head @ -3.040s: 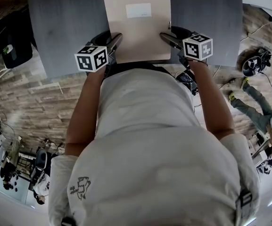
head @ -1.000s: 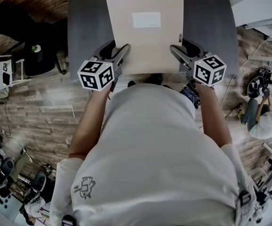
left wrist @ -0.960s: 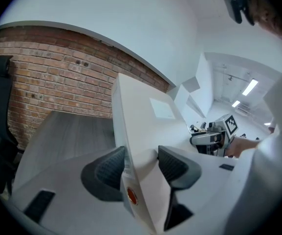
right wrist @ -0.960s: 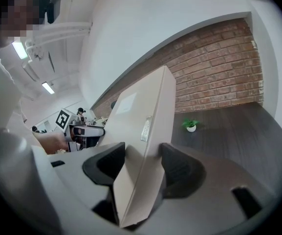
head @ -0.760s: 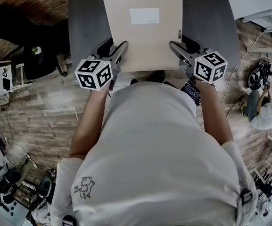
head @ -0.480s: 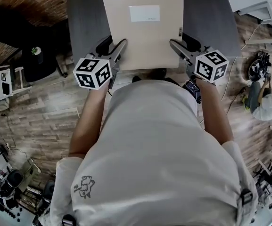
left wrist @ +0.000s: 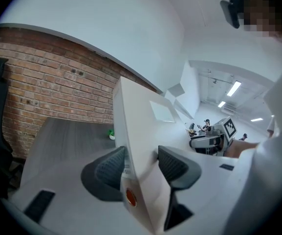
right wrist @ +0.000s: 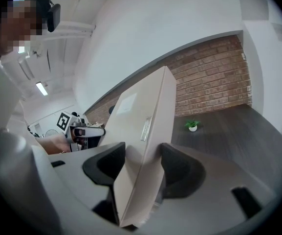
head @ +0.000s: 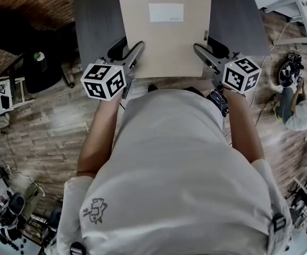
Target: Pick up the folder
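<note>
Nearest the camera, the person's forearms reach forward on either side of the torso, each carrying a claw that points ahead and slightly downward, angled in toward the middle; the left claw (head: 127,51) is clamped on the left edge of the folder (head: 164,36) close to its near corner, one pad above the board and one below, as the left gripper view shows (left wrist: 141,163); the right claw (head: 209,47) mirrors it on the right edge, its jaws standing wide yet pressed on both faces of the folder (right wrist: 143,168); so the grasp is made on both sides. The folder lies between the two claws, label (head: 166,12) upward, its near edge overhanging the front of the desk (head: 94,20); in both gripper views it appears raised clear of the dark top, so the pick-up looks essentially done, with only a steady hold left. Farther off, a small plant (right wrist: 192,125) sits on the desk before a brick wall (right wrist: 214,77).
</note>
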{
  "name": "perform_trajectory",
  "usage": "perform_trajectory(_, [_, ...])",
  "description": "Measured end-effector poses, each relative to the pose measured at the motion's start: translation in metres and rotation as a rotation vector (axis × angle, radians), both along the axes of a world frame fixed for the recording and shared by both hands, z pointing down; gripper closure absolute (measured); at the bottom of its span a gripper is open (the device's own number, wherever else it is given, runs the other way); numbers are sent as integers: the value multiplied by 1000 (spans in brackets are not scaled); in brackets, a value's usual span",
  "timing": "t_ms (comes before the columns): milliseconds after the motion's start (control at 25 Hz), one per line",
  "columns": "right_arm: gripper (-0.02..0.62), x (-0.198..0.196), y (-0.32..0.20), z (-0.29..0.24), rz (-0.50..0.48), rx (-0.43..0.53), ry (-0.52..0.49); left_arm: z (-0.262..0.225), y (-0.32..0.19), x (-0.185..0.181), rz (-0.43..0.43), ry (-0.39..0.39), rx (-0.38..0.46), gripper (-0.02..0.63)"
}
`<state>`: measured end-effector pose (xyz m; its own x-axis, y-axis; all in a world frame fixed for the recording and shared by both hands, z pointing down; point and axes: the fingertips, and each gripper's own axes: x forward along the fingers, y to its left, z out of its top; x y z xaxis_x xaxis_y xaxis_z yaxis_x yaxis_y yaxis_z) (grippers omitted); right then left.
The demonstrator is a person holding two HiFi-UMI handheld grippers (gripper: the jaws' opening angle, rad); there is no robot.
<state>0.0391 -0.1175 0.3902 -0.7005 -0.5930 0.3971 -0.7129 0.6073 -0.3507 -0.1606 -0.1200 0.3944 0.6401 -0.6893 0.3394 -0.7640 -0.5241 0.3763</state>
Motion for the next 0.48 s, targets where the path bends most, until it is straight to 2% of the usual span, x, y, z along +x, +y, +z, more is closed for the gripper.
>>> perform_trajectory(240, [360,-9,-10,-5,-42,-4,-12,-5,-1,-9,-44,5,-4,390])
perform_trajectory(480, [362,53,11,-16,-68,20,-24,-15,25,53,-80,15,11,390])
